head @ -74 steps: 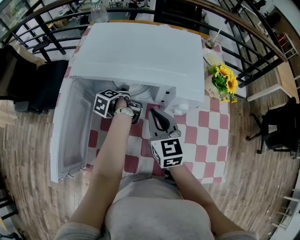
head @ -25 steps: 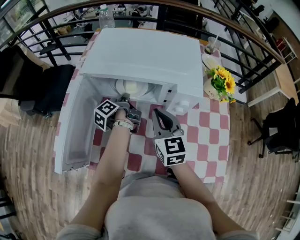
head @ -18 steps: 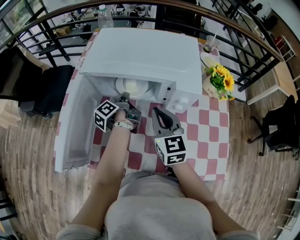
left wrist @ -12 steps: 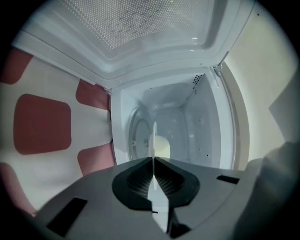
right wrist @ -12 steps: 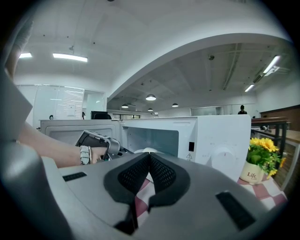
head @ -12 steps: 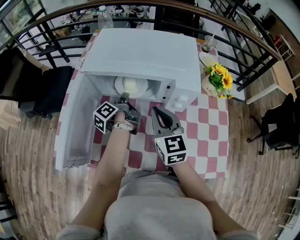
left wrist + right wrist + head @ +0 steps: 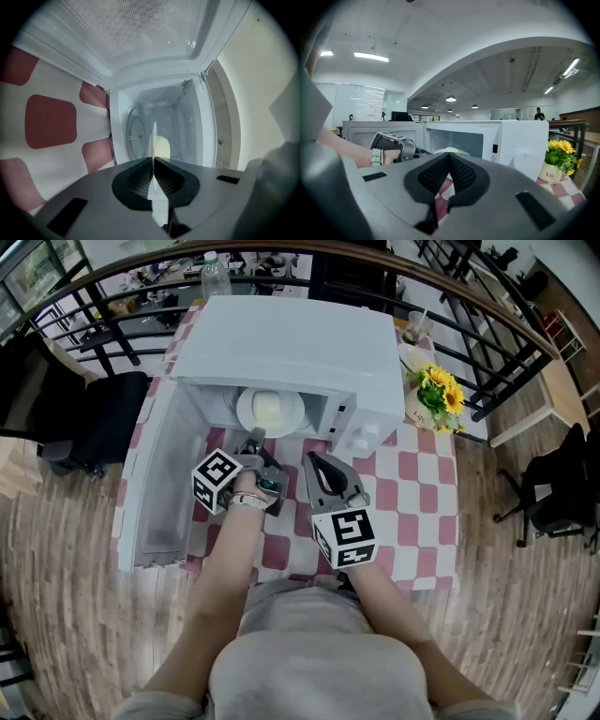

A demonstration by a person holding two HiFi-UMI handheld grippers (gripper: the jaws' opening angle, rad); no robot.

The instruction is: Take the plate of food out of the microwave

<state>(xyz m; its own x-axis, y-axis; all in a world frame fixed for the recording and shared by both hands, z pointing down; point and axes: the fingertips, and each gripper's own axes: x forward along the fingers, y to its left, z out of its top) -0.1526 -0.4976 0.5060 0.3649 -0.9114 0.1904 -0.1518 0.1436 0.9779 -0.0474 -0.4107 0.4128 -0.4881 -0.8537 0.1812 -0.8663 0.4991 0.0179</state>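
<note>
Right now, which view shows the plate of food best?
The head view: most of the plate shows from above, food on it. The left gripper view shows it edge-on, pinched in the left gripper; the right gripper view, only a sliver.

I see wood-plank floor (image 7: 75,549) | black railing (image 7: 469,296) beyond | dark seat (image 7: 84,418) at left, probably a chair | ceiling strip lights (image 7: 370,56) lit

left gripper (image 7: 255,437) reaches forward, jaws clamped on the plate (image 7: 272,412) rim; right gripper (image 7: 314,460) beside it, jaws together.
</note>
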